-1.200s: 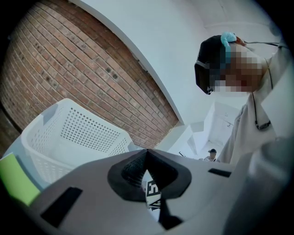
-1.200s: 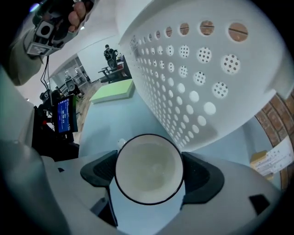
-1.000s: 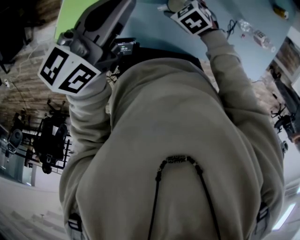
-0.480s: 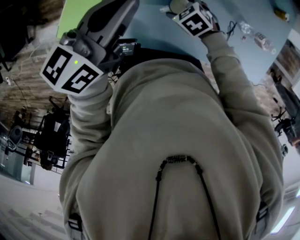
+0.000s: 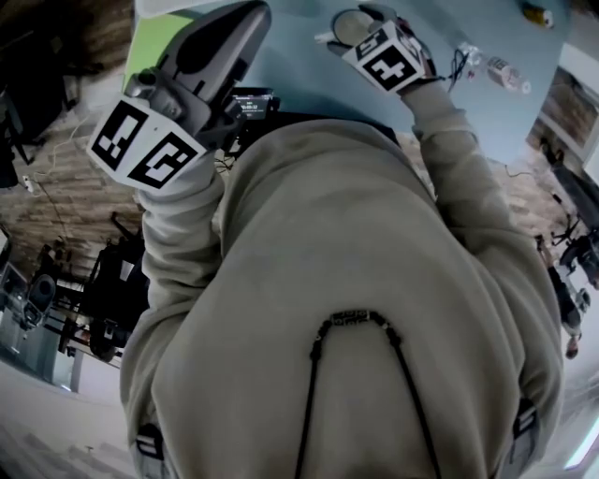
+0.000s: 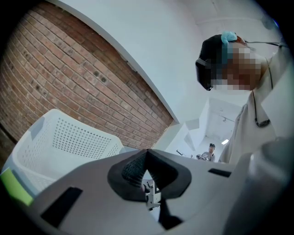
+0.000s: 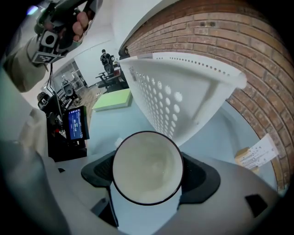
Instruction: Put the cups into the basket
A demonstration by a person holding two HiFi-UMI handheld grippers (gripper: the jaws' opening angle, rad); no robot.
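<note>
A: What does the head view show?

B: Mostly the person's beige sweater (image 5: 356,281), which hides the greater part of the desk (image 5: 299,56). At the upper left, the left gripper (image 5: 245,19) is raised, with its marker cube (image 5: 145,145) toward the camera. At the top, the right gripper (image 5: 357,21) reaches over the blue desk, and a round cup (image 5: 348,28) shows at its tip. A small screen (image 5: 251,101) stands at the desk edge between the two arms. A green pad (image 5: 154,37) lies at the left, and cables (image 5: 459,61) and a bottle (image 5: 505,73) lie at the right.

A: And the left gripper view?

B: Its fingers (image 6: 131,167) are pressed together, with nothing between them. Beyond them, at the left, stands the white perforated basket (image 6: 59,142), in front of a brick wall (image 6: 82,78).

A: And the right gripper view?

B: Here the fingers (image 7: 98,172) are closed on the cup — one pad at each side, the open mouth turned to the camera. The inside looks empty. The perforated wall of the basket rises just behind the cup, so the cup is outside it. I cannot tell whether the cup rests on the desk. A paper tag (image 7: 257,153) lies at the right, near the brick wall.
</note>
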